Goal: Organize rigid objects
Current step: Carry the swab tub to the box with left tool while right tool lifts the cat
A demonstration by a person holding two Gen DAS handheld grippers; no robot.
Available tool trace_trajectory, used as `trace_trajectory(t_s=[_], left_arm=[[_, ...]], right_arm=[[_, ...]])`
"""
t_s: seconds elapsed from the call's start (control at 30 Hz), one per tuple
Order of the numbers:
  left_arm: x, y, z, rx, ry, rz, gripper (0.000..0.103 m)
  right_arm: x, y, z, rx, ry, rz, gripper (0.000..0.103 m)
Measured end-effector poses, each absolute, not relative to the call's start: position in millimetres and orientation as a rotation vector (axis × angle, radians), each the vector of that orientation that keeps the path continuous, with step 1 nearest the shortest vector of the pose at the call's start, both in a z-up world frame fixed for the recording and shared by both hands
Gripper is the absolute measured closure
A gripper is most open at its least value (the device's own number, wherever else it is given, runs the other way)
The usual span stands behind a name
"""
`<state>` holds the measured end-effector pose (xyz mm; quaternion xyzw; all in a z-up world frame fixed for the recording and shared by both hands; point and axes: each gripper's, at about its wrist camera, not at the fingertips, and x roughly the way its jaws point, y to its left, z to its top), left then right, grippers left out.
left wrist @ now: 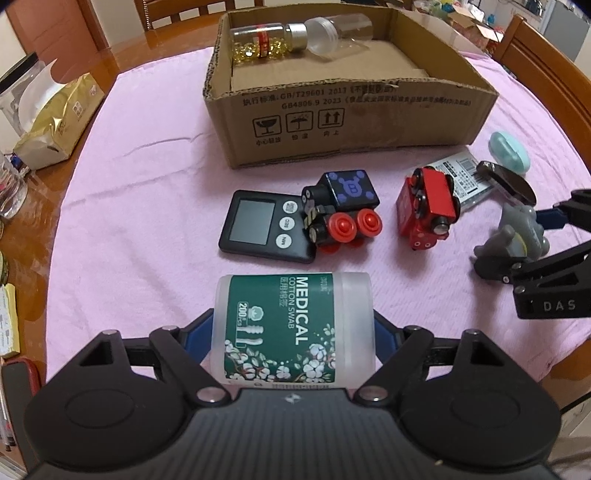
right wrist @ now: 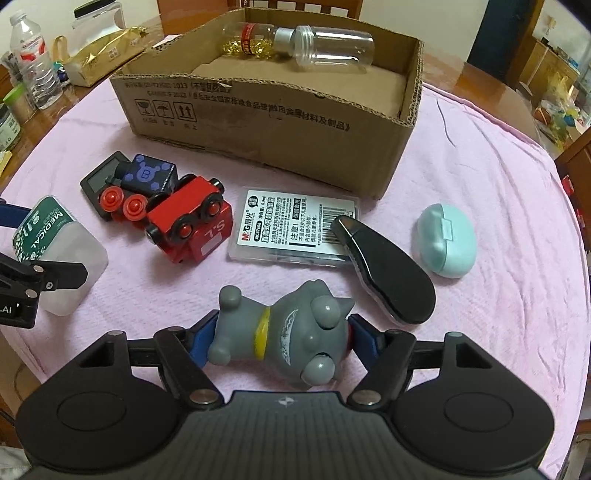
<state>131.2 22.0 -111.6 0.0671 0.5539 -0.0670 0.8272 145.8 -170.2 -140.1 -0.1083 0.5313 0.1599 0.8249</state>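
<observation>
A frosted cotton swab container [left wrist: 291, 325] with a green label lies on its side on the pink cloth, and my left gripper [left wrist: 291, 330] is shut on it, blue pads against both ends. In the right wrist view, a grey cat figurine [right wrist: 280, 332] lies on its side, with my right gripper [right wrist: 280, 334] shut on it, one pad at its legs and the other at its head. The cardboard box [left wrist: 354, 133] stands behind, holding a capsule bottle [left wrist: 266, 40] and an empty clear bottle [left wrist: 332, 31]. From the left wrist view the right gripper [left wrist: 528, 240] and figurine [left wrist: 517, 232] show at the right.
On the cloth lie a black timer [left wrist: 255, 229], a black toy train [left wrist: 340, 206], a red toy train [left wrist: 428, 206], a clear lead case [right wrist: 291, 225], a black oval object [right wrist: 388, 273] and a mint case [right wrist: 447, 240]. A gold packet [left wrist: 59, 122] and bottles sit at the left.
</observation>
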Motion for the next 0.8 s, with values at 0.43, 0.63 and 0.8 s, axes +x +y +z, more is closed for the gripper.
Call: trace_trajectory(t_s=[0.43, 0.63, 0.8], left_arm=[[135, 29, -60, 0.195, 1.116, -0.212, 0.021], [151, 30, -30, 0.171, 1.036, -0.212, 0.021], [176, 27, -11, 0.144, 0.976, -0.206, 0.021]], right_arm=[[141, -173, -97, -0.312, 1.079, 0.449, 0.026], [142, -172, -68, -0.339, 1.024, 0.501, 0.026], [151, -169, -49, -0.349, 0.964, 0.509, 0.026]])
